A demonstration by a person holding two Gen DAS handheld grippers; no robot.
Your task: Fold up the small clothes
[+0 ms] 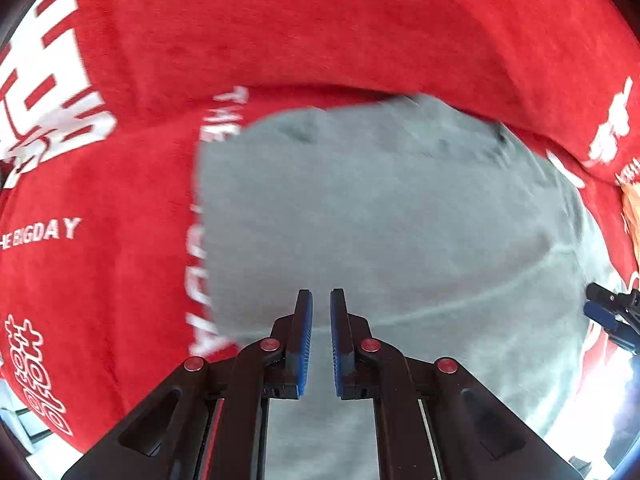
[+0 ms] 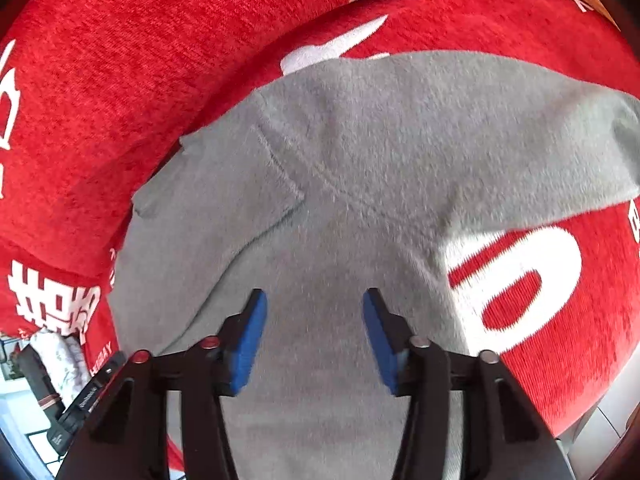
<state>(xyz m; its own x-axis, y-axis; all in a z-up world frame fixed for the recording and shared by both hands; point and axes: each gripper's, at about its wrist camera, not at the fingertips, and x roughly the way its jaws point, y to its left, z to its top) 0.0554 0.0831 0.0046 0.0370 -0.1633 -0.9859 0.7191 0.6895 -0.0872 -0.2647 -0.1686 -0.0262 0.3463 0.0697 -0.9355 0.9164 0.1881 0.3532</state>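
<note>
- Left wrist view: the left gripper (image 1: 321, 300) hangs over a grey garment (image 1: 400, 220) that lies spread on a red cover (image 1: 280, 32) printed with white lettering.
- Its two blue-padded fingers (image 1: 305, 336) stand almost together with a narrow slit between them; no cloth shows in the slit, and whether they are fully clenched I cannot tell.
- The garment fills the middle and near part of this view, blurred along its far and left edges, with a pale seam line curving across its right side.
- At the far right edge the tip of the right gripper (image 1: 612, 314) shows, dark with blue pads, above the garment's right border.
- Right wrist view: the right gripper (image 2: 315, 300) is released, its blue pads (image 2: 250, 340) well apart with grey cloth visible between and beneath them, and nothing is held.
- Here the grey garment (image 2: 380, 152) lies flat on the red cover (image 2: 140, 60), a sleeve reaching to the far right and a folded flap with a stitched hem at the left.
- At the near left, beyond the cover's edge, lies a white patterned cloth (image 2: 60, 354).
</note>
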